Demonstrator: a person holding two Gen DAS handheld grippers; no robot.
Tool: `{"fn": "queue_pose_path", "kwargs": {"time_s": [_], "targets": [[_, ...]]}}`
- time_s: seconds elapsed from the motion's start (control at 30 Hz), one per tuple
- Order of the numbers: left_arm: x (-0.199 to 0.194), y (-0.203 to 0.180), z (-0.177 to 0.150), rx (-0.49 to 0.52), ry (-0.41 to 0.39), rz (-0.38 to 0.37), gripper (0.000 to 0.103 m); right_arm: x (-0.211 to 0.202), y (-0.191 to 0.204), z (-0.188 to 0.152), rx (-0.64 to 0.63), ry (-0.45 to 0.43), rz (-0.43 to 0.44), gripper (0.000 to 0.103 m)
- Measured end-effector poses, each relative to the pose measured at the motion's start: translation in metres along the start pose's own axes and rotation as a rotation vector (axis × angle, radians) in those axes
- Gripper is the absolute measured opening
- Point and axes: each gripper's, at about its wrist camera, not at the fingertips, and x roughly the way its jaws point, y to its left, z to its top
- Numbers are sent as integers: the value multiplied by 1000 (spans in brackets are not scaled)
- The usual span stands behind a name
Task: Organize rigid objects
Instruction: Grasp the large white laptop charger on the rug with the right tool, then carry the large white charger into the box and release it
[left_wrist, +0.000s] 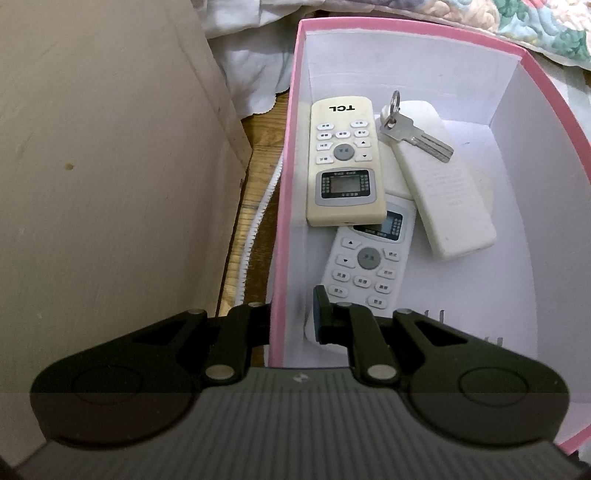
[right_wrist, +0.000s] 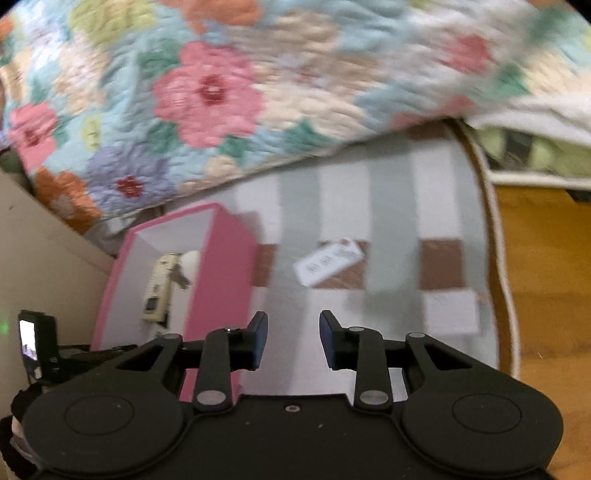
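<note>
Partly hidden, left gripper (left_wrist: 291, 317) straddles the box wall (left_wrist: 279, 258); right gripper (right_wrist: 293, 341) gapes empty.

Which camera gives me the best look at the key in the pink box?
Left wrist: the key lies sharp atop the white remotes, ring visible. Right wrist shows it only small and blurred, beside the cream remote.

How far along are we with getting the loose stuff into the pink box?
Mostly done: the pink box already holds the TCL remote, a white remote under it, a face-down white remote and a key. In hand: the left gripper straddles the box's near wall; whether it grips is unclear. The right gripper is open and empty. Left: one white remote on the rug.
</note>
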Motion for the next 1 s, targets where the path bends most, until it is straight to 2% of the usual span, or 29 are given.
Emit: {"fn": "queue_pose_path", "kwargs": {"time_s": [0.2,0.4,0.47,0.5,0.57,0.63,0.8,1.0], "targets": [[1,-3,1,1,3,11,12,4,-37,-13,97,29,-41,42],[2,-7,1,7,3,22,12,21,-62,-18,111,35,-141,45],[2,-7,1,7,3,22,12,26,-66,-18,80,29,-164,50],[2,-8,0,8,3,23,12,29,-66,-18,57,18,-191,58],[2,-8,0,9,3,24,12,36,-66,-15,-1,-1,-241,61],[2,-9,0,9,3,25,12,45,-69,-12,-43,-5,-265,71],[2,-9,0,10,4,28,12,66,-87,-4,-36,-4,-304,71],[2,-10,0,10,3,27,12,96,-91,2,-79,62,-338,71]]}}
